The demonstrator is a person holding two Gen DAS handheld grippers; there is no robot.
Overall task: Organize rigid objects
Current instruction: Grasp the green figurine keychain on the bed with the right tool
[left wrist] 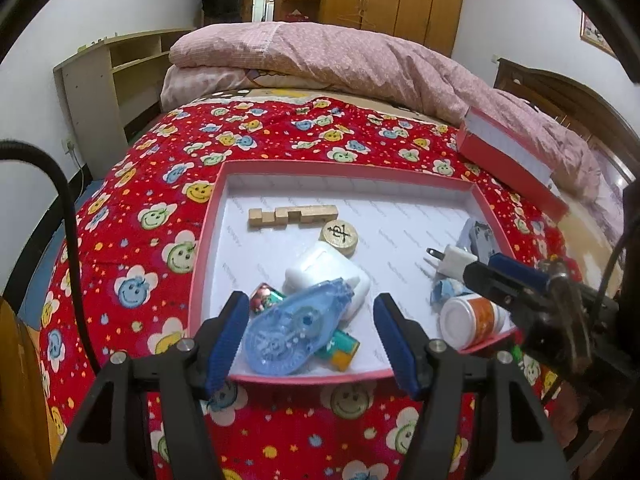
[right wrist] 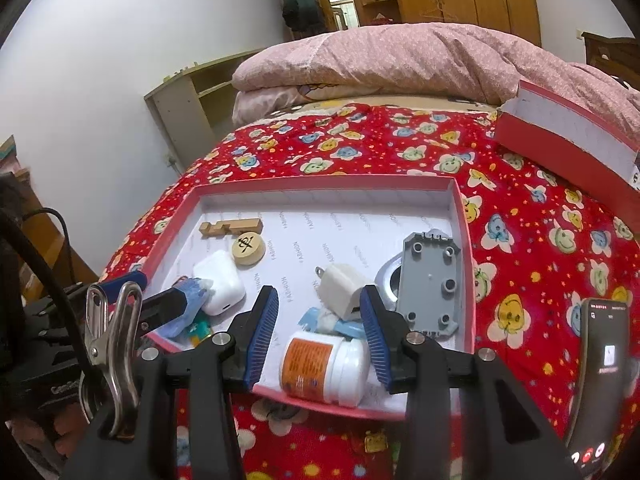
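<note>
**A:** Left hand-held gripper tilts downward over the near edge of the pink tray, its blue pads parted. What sits between them?

**B:** A clear blue correction-tape dispenser lies in the gap inside the tray, with daylight on either side. Neither pad presses it, so the jaws stand open and hold nothing.

**A:** And the right hand-held gripper?

**B:** Also angled down at the tray's near rim, jaws moderately apart. A white pill bottle with an orange label lies on its side between the pads, apart from both. Nothing is gripped.

**A:** Working outward?

**B:** Just past the bottle, a white plug adapter, with a crumpled blue-and-white wrapper between them. To the right, a grey plate leans against the tray wall.

**A:** The rest of the tray?

**B:** A white earbud case sits beside the dispenser, a round wooden chess piece beyond it, and a notched wooden block farther back. The tray rests on a red smiley-flower quilt covering the bed; a second pink box lies far right.
</note>
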